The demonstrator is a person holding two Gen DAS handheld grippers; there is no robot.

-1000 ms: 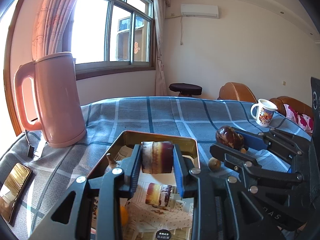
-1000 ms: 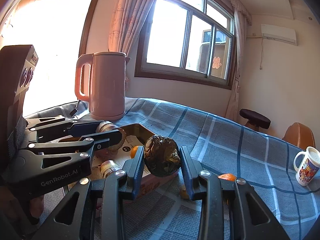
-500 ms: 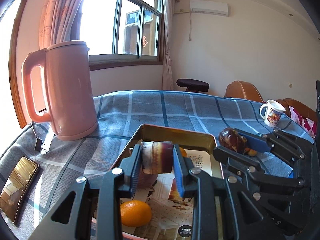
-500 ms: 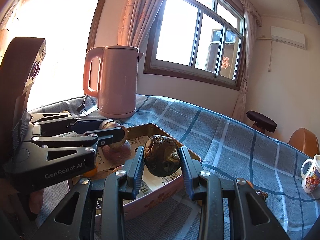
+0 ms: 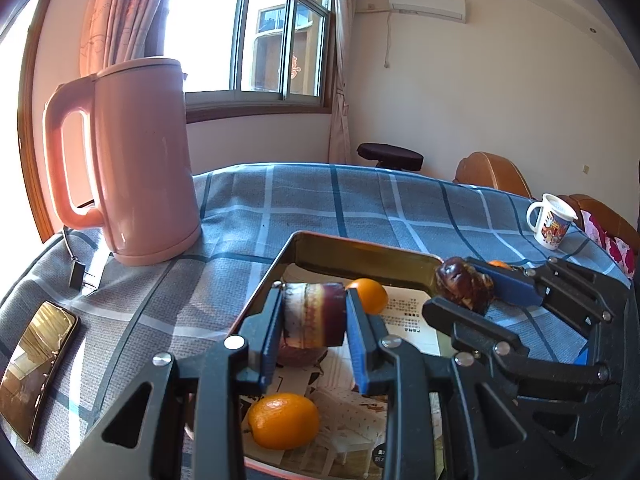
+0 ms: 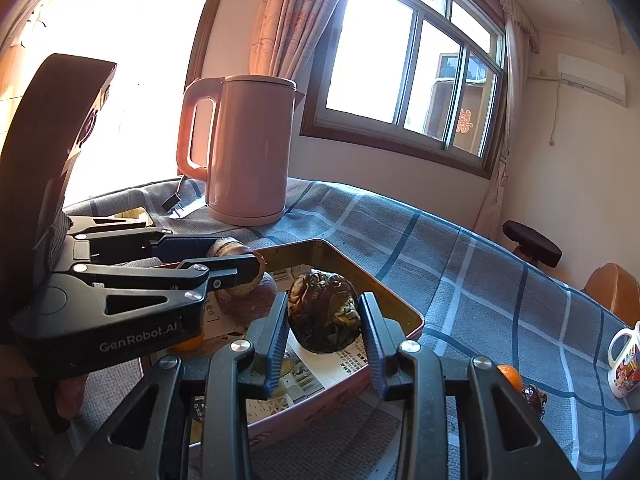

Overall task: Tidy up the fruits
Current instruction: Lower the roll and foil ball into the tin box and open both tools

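My left gripper (image 5: 314, 300) is shut on a short purple-and-cream banded fruit piece (image 5: 314, 320), held above the gold tin tray (image 5: 360, 246). My right gripper (image 6: 324, 304) is shut on a dark wrinkled round fruit (image 6: 324, 314) over the tray's right part (image 6: 394, 300). In the tray lie two oranges (image 5: 368, 294) (image 5: 282, 420) and a reddish-brown fruit (image 5: 298, 356) on printed paper. Each gripper shows in the other's view: the right gripper (image 5: 460, 286) at the right, the left gripper (image 6: 236, 256) at the left.
A pink kettle (image 5: 140, 160) stands left of the tray, its plug (image 5: 78, 276) beside it. A phone (image 5: 34, 364) lies at the near left. A printed mug (image 6: 624, 360), a loose orange (image 6: 510, 374) and a dark fruit (image 6: 534, 396) sit on the checked cloth at right.
Both grippers have carried their fruits leftward, toward the kettle, and now hang over the tray's inside. Neither grip has changed.
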